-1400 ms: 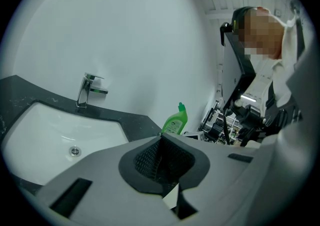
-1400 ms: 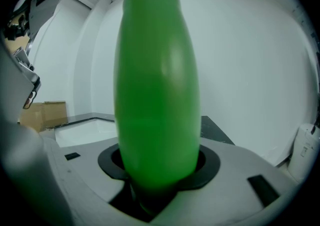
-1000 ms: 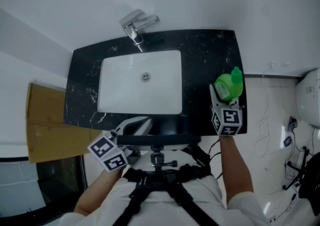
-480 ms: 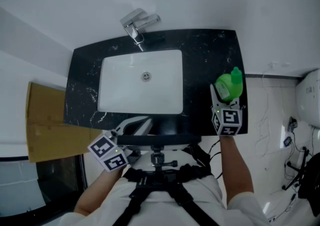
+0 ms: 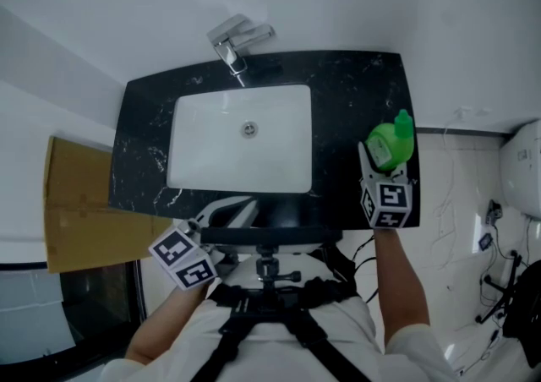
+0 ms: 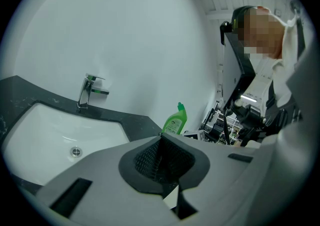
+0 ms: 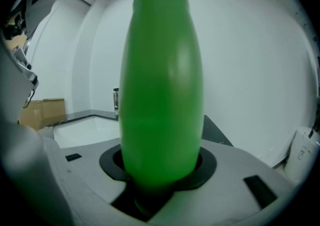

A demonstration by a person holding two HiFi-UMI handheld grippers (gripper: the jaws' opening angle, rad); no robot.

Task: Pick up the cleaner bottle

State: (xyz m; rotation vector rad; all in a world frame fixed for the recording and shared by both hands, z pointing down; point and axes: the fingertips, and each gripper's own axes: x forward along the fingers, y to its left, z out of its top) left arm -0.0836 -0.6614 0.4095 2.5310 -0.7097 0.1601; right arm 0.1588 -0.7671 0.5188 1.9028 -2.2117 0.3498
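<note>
The right gripper (image 5: 382,171) is grasping the cleaner bottle (image 7: 161,85). The green body is standing upright between its jaws, both pads are pressing its sides, and most of the bottle is rising above them. The bottle is sitting at the end of the black counter (image 5: 355,93) just beneath this gripper, with the sink (image 5: 211,148) off to the gripper's left. Whether the base is clear of the stone I cannot tell. The left gripper (image 6: 165,162) is hanging clenched on nothing, jaws together, with the bottle well ahead of it and to its right. I am judging the step in hand to be the lift itself. Doing it well is calling for a straight upward pull with the squeeze unchanged. The hold is sitting low on a tall, smooth, rounded body that is likely to tip or slide. Holding the wrist level while rising is guarding against that.
</note>
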